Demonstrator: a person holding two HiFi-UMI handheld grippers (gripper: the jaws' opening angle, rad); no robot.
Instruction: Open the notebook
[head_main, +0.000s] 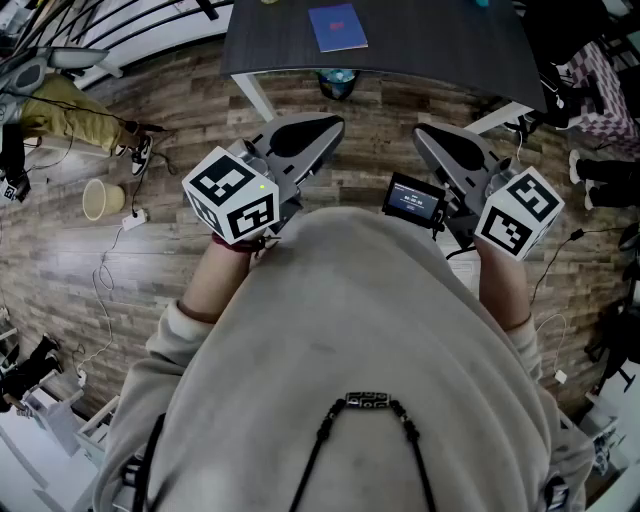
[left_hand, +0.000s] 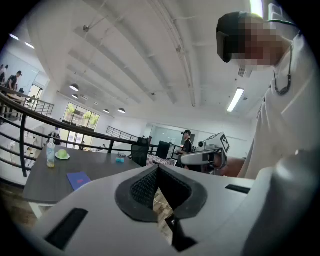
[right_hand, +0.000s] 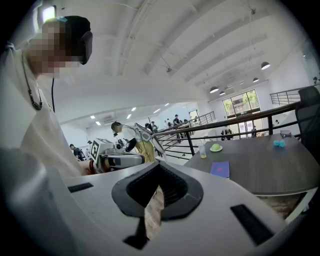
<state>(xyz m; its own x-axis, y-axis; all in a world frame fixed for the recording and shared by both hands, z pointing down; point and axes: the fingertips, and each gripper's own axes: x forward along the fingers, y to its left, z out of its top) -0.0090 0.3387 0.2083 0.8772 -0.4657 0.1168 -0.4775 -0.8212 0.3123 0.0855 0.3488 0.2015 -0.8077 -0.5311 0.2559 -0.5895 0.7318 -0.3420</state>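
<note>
The blue notebook (head_main: 337, 27) lies shut on the dark table (head_main: 430, 40), well ahead of both grippers. I hold the two grippers close to my chest, above the wooden floor and short of the table edge. My left gripper (head_main: 318, 125) has its jaws together with nothing in them, and so does my right gripper (head_main: 428, 135). The left gripper view shows the notebook (left_hand: 79, 180) flat on the table to the left of the left gripper (left_hand: 159, 169). In the right gripper view the notebook (right_hand: 220, 169) sits to the right of the right gripper (right_hand: 160, 165).
On the table's far side stand a bottle (left_hand: 50, 153), a plate with a green thing (left_hand: 62, 155) and a small teal object (left_hand: 119, 160). A dark chair (left_hand: 140, 152) is at the table. A paper cup (head_main: 97, 199) and cables lie on the floor at the left.
</note>
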